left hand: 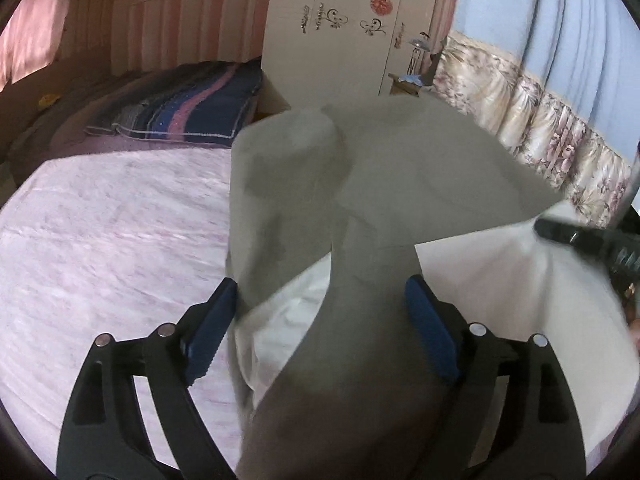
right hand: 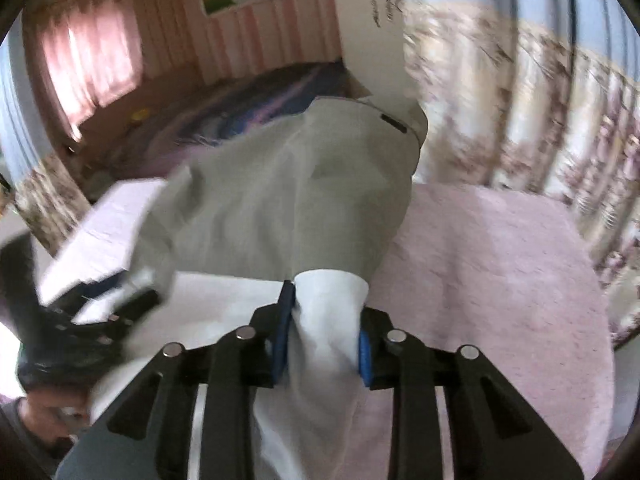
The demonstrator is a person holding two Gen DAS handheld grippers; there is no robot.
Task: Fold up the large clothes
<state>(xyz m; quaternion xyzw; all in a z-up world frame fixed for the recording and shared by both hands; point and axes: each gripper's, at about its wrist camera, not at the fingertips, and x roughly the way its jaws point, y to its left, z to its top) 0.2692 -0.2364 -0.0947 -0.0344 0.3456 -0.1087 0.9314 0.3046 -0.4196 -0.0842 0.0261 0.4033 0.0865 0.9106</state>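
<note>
Home bedroom. Bed [left hand: 100, 240] with pink sheet; folded quilt [left hand: 188, 108] at its far end, white decorated wardrobe [left hand: 348, 28] beyond, floral curtain [left hand: 560, 140] to its right.

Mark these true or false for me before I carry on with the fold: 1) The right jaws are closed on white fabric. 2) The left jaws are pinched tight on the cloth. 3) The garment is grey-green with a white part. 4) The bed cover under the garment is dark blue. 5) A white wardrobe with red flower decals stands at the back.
1) True: the right gripper is clamped on a white bunch of the garment.
2) False: the left gripper stands wide, cloth between its jaws but not pinched.
3) True.
4) False: the bed cover is pale pink; a dark blue quilt lies further back.
5) True: the wardrobe has red decals.
</note>
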